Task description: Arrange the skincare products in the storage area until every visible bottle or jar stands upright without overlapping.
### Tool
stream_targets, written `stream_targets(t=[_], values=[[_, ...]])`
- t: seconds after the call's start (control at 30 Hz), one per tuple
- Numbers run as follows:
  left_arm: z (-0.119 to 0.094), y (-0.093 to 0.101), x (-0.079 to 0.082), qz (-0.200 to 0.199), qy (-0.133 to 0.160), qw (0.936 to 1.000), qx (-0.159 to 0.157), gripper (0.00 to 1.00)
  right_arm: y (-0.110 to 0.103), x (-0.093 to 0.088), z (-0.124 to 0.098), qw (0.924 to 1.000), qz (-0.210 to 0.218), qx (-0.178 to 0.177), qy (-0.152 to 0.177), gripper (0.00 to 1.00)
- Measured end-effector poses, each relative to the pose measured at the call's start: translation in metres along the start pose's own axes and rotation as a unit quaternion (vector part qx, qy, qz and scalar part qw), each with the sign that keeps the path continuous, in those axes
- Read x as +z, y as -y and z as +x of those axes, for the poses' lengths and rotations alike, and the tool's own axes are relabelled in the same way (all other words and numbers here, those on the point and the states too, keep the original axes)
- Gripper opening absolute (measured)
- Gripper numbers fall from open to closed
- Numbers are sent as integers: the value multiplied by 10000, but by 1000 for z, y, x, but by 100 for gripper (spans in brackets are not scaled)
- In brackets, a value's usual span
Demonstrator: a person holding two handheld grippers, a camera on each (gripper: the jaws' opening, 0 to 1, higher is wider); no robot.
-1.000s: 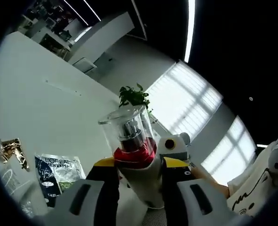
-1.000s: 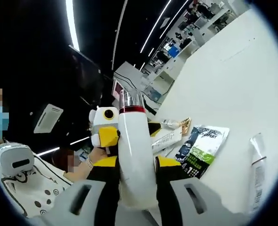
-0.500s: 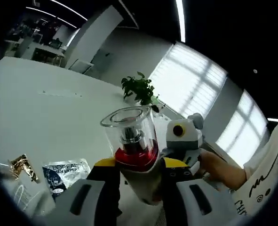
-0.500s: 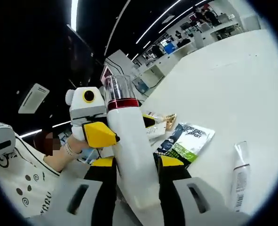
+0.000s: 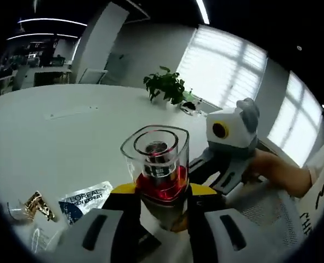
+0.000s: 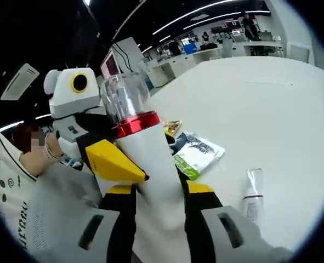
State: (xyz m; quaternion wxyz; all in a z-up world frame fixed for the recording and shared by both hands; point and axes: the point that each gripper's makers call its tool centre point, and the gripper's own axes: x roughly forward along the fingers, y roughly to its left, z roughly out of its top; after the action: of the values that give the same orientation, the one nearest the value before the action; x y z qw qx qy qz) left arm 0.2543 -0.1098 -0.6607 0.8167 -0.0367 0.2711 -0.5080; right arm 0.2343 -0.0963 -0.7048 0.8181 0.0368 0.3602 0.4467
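A white bottle (image 6: 151,164) with a red collar and a clear cap (image 6: 123,96) is held above the white table (image 6: 260,93). My right gripper (image 6: 159,189) is shut on the bottle's body. In the left gripper view the same bottle (image 5: 157,181) points its clear cap (image 5: 155,150) at the camera, with my left gripper (image 5: 160,192) shut on it below the red collar. The left gripper (image 6: 104,159) comes in from the left in the right gripper view, one yellow jaw against the bottle. The right gripper (image 5: 222,170) shows at the right in the left gripper view.
A L'Oreal sachet (image 5: 87,198) (image 6: 197,154) and a gold wrapper (image 5: 37,204) lie flat on the table (image 5: 68,131). A small clear tube (image 6: 253,193) lies to the right. A potted plant (image 5: 164,86) stands far back. A person's hand (image 5: 274,171) holds the right gripper.
Both views have swung so the table now lies flatter and lower. The bottle stays held by both grippers, and the left gripper's yellow jaw sits lower along it.
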Motion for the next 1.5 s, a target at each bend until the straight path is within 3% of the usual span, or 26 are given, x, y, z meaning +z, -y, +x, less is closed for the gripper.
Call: stream_targets(t=[0.37,0.87,1.03,1.3,1.43,1.5], values=[[5,-9,-9,574,-374,9974,226,25,6,-7,6,9980,-412,-365,-307,32],[2,-9,-10,1037,-560,9918,499,25,9,0,13,9961,-715,-485,-193,31],[4,-2,-10,1310,-568,9880,594,26,13,1,14,9932,-962,-632,-200,31],[12,-6,-4,1666,-497,9820,735,26,19,0,13,9892,-1166,-850,-271,30],[17,-6,-3,1954,-499,9758,844,26,30,-9,12,9801,-1516,-1123,-615,27],[17,-7,-1,2026,-473,9735,950,26,29,-11,11,9792,-1530,-1148,-672,23]])
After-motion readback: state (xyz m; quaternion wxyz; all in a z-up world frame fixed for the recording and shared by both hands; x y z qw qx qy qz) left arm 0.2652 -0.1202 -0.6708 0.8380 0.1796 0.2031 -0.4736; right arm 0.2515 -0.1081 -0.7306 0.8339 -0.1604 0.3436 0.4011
